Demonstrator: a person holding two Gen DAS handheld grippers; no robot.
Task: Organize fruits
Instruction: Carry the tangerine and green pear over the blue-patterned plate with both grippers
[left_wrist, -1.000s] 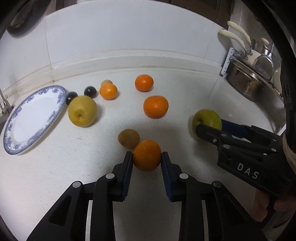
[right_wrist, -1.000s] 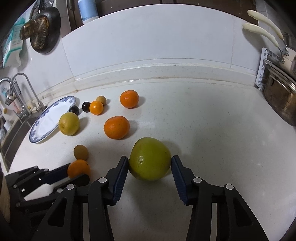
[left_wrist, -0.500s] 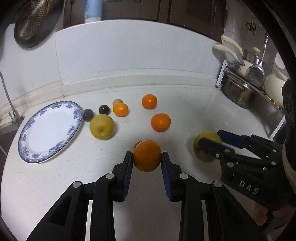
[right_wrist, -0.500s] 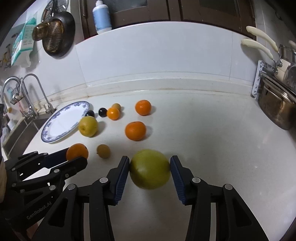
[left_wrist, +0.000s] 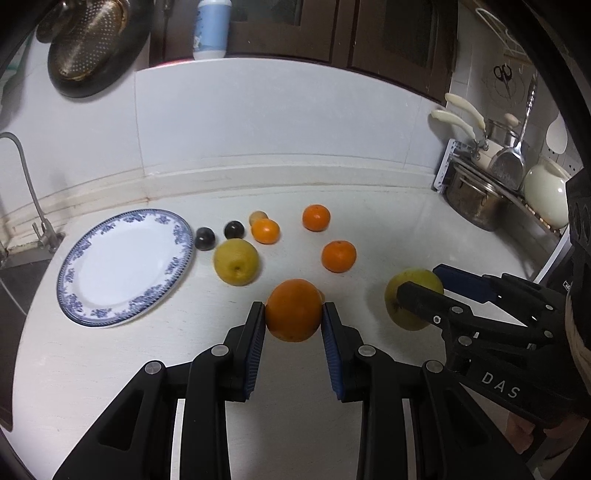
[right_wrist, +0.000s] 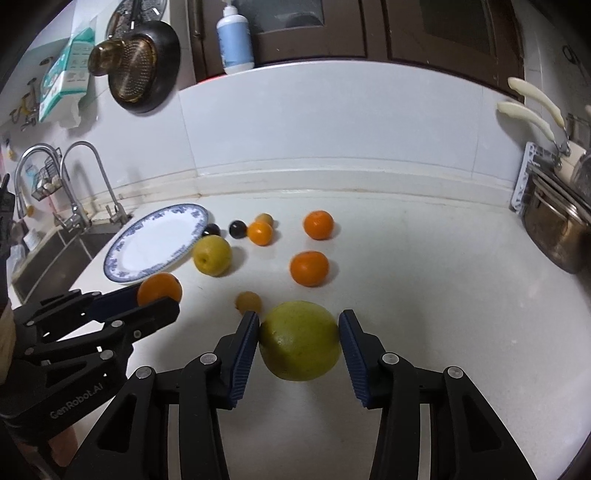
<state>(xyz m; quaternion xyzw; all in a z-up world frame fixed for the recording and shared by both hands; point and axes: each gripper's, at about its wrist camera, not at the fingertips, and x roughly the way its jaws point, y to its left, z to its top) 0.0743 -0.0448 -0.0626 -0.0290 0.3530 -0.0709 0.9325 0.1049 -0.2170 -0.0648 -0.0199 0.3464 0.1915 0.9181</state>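
My left gripper (left_wrist: 293, 315) is shut on an orange (left_wrist: 293, 304), held above the white counter. Its pads press both sides of the fruit. My right gripper (right_wrist: 298, 319) is shut on a large yellow-green fruit (right_wrist: 299, 343), also off the counter. Each view shows the other gripper: the right gripper (left_wrist: 421, 282) with its green fruit (left_wrist: 397, 317), and the left gripper (right_wrist: 157, 297) with the orange (right_wrist: 159, 286). A blue-rimmed plate (left_wrist: 125, 266) lies at the left. Beside it sits a yellow pear (left_wrist: 236, 262), and a small brown kiwi (right_wrist: 249, 301) lies on the counter.
Three tangerines (left_wrist: 339, 256) (left_wrist: 316, 218) (left_wrist: 265, 230) and two dark plums (left_wrist: 205, 238) (left_wrist: 233, 229) lie past the plate. A steel pot (right_wrist: 554, 225) stands at the right edge. A sink with faucets (right_wrist: 74, 177) lies left of the plate. The white backsplash closes the far side.
Both grippers have risen and drawn back with their fruits, so more of the counter and wall shows. The kiwi stays on the counter, now below and behind the orange.
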